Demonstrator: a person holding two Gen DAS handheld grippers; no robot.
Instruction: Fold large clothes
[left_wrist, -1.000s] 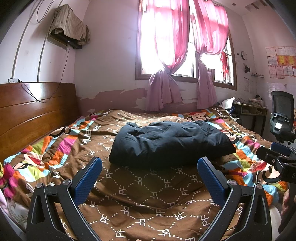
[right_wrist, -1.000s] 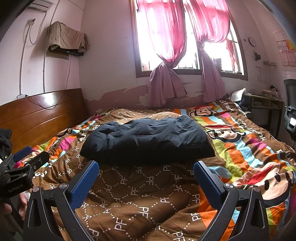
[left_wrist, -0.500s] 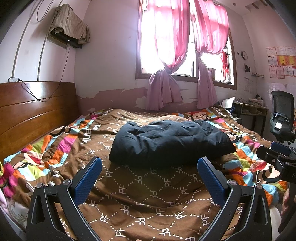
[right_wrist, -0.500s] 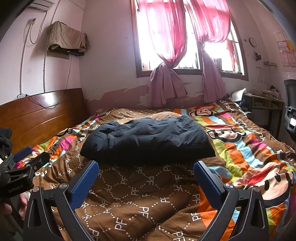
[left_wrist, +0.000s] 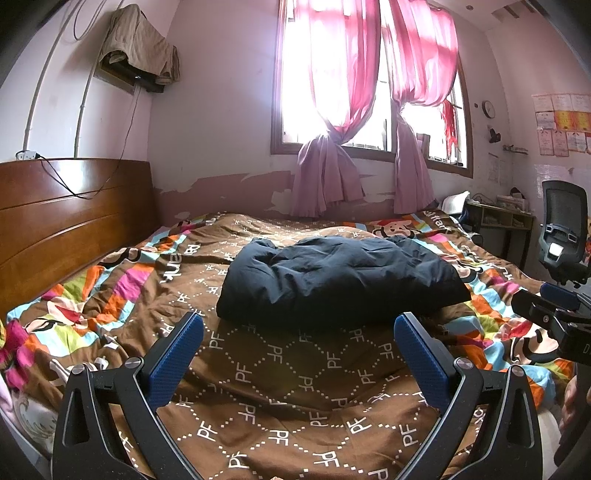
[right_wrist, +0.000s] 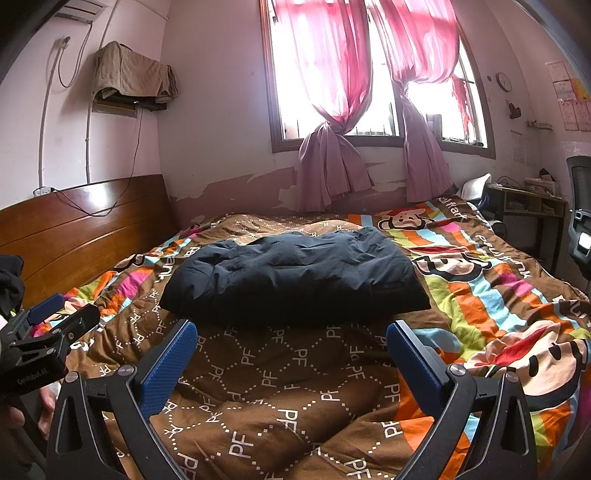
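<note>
Holding both tools above the near edge of the bed, I see my left gripper (left_wrist: 298, 338) and right gripper (right_wrist: 291, 345) with blue-padded jaws spread wide, gripping nothing. The folded, puffy dark navy jacket (left_wrist: 340, 282) (right_wrist: 295, 277) lies mid-bed on the brown patterned quilt with colourful stripes (left_wrist: 280, 387) (right_wrist: 280, 384), just beyond both grippers, untouched.
</note>
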